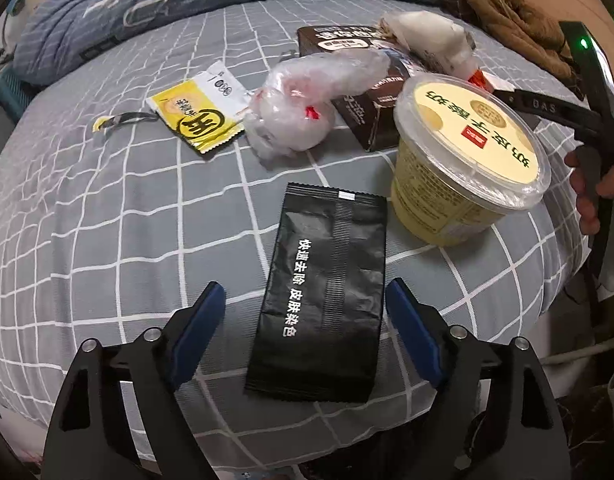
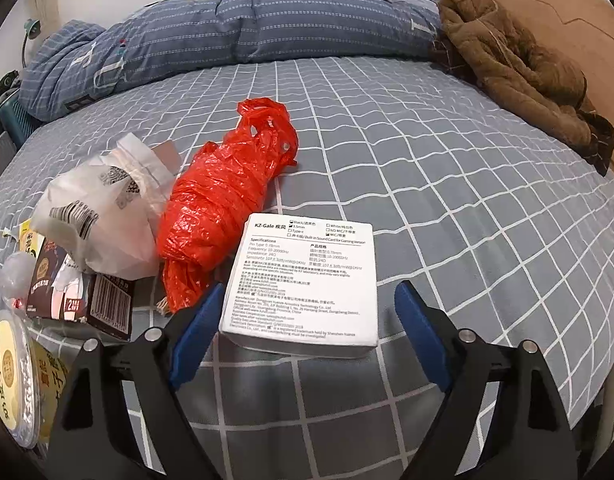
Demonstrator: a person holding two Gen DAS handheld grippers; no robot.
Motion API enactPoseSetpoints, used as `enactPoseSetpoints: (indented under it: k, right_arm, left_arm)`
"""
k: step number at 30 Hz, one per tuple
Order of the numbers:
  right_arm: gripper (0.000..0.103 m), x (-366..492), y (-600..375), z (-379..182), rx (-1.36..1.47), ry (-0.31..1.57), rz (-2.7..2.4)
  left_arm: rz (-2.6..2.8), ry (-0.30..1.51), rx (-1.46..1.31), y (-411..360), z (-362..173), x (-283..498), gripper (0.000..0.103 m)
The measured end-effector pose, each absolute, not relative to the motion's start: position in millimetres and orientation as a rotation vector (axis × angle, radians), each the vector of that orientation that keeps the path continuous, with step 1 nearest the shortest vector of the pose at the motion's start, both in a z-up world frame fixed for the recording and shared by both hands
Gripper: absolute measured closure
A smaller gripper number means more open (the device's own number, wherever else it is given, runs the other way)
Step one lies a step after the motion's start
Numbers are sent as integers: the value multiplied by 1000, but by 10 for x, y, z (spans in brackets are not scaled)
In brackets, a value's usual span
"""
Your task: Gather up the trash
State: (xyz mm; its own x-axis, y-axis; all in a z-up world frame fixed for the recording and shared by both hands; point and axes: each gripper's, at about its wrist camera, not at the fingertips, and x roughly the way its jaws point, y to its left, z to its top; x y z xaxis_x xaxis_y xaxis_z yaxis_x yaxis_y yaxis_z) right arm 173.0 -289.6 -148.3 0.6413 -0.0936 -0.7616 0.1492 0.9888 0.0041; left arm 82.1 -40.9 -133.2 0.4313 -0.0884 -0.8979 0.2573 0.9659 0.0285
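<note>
A flat black sachet [image 1: 323,292] with white lettering lies on the grey checked bedsheet [image 1: 127,220]. My left gripper [image 1: 305,286] is open and straddles it, with a gap at each blue pad. A white printed box [image 2: 303,280] lies between the fingers of my open right gripper [image 2: 310,287]. Its left pad [image 2: 199,320] is close to the box edge and the right pad stands clear of it. Other trash lies around: a lidded yellow cup [image 1: 467,152], crumpled clear plastic [image 1: 307,108], a brown carton [image 1: 371,120], a yellow sachet [image 1: 195,120], a red plastic bag [image 2: 227,200] and a white paper bag [image 2: 95,220].
A folded blue quilt [image 2: 187,32] lies across the head of the bed. A brown coat [image 2: 519,68] rests by the wooden headboard [image 2: 567,12]. A hand [image 1: 587,200] shows at the right of the left wrist view. The sheet to the right of the white box is bare.
</note>
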Motion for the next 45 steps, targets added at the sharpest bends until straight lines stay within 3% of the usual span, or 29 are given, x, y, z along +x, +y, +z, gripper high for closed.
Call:
enactPoseSetpoints:
  k: [5,14,19,45]
  right_arm:
    - [33,1784,-2881,-1500,77,875,-133]
    - [34,1790,-2846,-1488,61,872,-140]
    - [35,1773,-2838,-1481,57,870,-140]
    - [34,1337,-2791,-934,18,766,-152]
  left_arm:
    - [-223,1118,178,-445,-1371,834,33]
    - [-252,1137,184,-469,-1387,841,59]
    - [-257,1138,175,-467,-1395,834,67]
    - [-177,1015,114,-351,-838,782,68]
